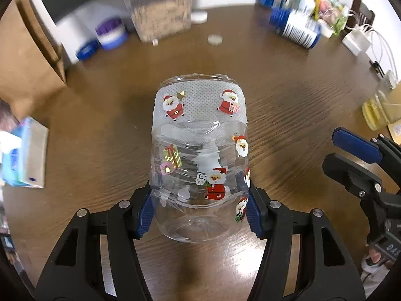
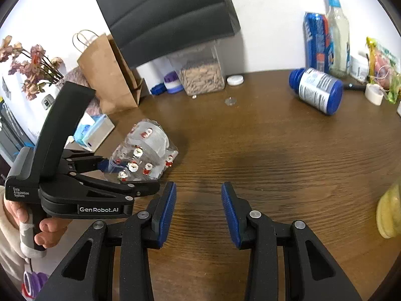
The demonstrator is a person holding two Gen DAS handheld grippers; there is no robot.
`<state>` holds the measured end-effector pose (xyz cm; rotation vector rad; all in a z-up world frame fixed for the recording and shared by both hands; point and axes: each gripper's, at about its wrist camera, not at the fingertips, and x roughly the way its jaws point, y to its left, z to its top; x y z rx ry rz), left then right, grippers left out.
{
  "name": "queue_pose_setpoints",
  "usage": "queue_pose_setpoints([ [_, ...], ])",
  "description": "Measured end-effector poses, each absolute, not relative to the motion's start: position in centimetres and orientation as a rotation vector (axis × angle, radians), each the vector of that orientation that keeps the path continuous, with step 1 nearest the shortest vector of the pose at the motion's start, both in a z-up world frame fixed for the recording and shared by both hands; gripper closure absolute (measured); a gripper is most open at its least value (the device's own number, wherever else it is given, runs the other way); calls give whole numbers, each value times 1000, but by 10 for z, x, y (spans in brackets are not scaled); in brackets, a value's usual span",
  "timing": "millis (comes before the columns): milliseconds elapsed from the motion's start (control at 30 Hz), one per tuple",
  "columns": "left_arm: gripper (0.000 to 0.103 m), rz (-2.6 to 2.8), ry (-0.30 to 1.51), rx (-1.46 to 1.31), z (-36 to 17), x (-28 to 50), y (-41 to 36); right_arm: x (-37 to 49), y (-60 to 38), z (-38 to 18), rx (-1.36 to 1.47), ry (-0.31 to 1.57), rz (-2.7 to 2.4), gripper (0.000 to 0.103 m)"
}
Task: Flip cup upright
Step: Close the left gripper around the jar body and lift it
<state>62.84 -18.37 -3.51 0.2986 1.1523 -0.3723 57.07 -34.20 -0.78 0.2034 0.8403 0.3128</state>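
The left gripper [image 1: 200,213] clamps the clear Santa-sticker cup [image 1: 199,160] near its base, tilted and seemingly just above the brown worktop [image 2: 275,163], while the right gripper [image 2: 198,210] hangs wide and empty nearby.

**Cup clamped in my left gripper**

My left gripper [image 1: 200,213] had its blue pads [image 1: 144,215] pressed against both sides of the clear cup [image 1: 199,160], near its closed base. The cup pointed away from me over the table [image 1: 288,105], its open rim at the far end, Santa stickers all over it. My right gripper [image 1: 356,155] sat off to the right, apart from the cup. A tissue box [image 1: 25,155] lay at left and a paper bag [image 1: 27,57] stood behind it.
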Motion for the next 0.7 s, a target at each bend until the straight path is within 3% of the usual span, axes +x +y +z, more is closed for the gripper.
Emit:
queue_pose_setpoints([
  [133,46,-385,1031,253,25,599,-162,547,-338,26,219,779,332,58],
  [167,46,-381,999,241,40,592,-155,538,-335,40,227,748,349,48],
  [200,46,-361,948,236,58,580,-145,530,-332,51,231,722,367,25],
  [267,46,-336,852,203,89,552,-121,508,-324,81,242,643,414,12],
  [533,46,-320,585,169,167,400,-52,422,-259,178,267,516,696,12],
  [700,46,-351,471,157,183,318,-35,371,-195,211,261,522,896,12],
])
